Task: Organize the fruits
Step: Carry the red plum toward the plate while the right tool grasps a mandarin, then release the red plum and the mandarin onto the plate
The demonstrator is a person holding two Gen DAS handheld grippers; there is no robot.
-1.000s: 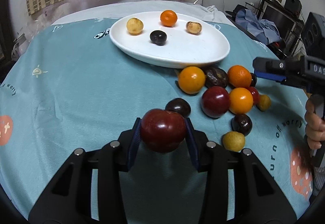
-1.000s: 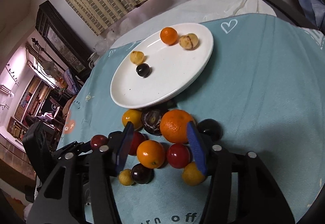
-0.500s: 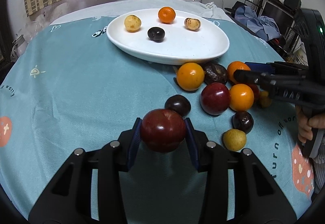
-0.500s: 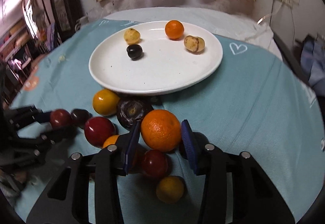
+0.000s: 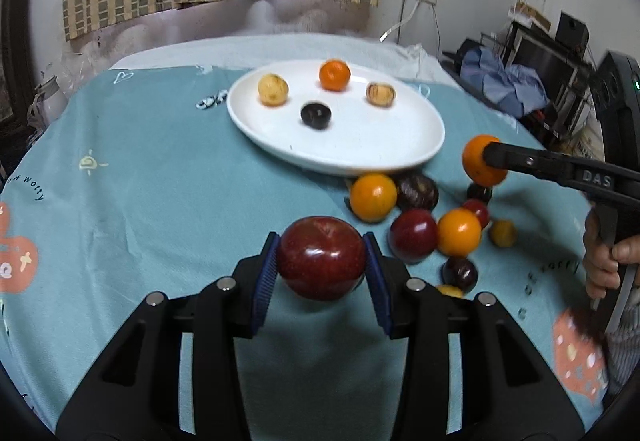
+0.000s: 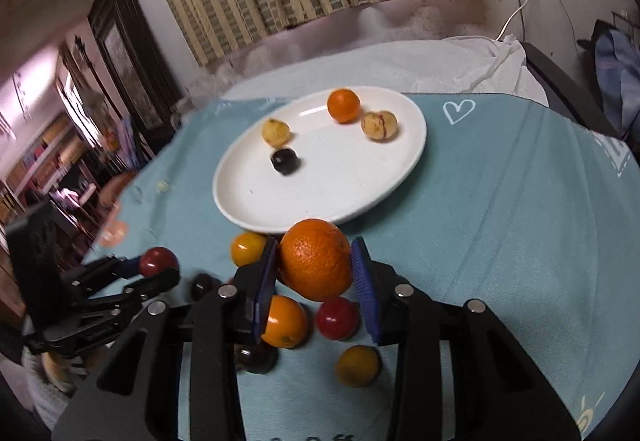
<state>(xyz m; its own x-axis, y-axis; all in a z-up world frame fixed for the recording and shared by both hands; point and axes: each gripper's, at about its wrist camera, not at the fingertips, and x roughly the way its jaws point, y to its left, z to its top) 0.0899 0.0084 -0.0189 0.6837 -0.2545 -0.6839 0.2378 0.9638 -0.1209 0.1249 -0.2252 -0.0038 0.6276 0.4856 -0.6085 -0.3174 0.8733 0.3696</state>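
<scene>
- Left gripper (image 5: pixel 322 268): blue pads closed on a dark red apple (image 5: pixel 321 256), held clear of the teal tablecloth (image 5: pixel 152 177). A second ago the apple hung low over the cloth beside a dark plum; it now rides higher and nearer the plate, so the carry to the plate is judged under way.
- White oval plate (image 5: pixel 400 145), centre back: holds four pieces, left to right a yellow loquat-like fruit (image 5: pixel 273 90), a dark plum (image 5: pixel 316 115), a small orange (image 5: pixel 335 75) and a streaked pale fruit (image 5: pixel 381 94), all apart from one another. The near half is bare, which is judged room enough for both carried fruits.
- Loose pile on the cloth just in front of the plate's near rim: a yellow-orange citrus (image 5: pixel 373 197), a dark wrinkled fruit (image 5: pixel 417 192), a red plum (image 5: pixel 413 241), an orange citrus (image 5: pixel 459 237) and smaller dark, red and yellow pieces beyond. It lies between both grippers and the plate; a low pass could knock it.
- Right gripper (image 6: pixel 316 273): pads closed on a large orange (image 6: pixel 316 265). A second ago the orange sat in the pile between parted pads; it is now lifted, just short of the plate rim.
- Hazard: both tools converge on the same plate edge.
</scene>
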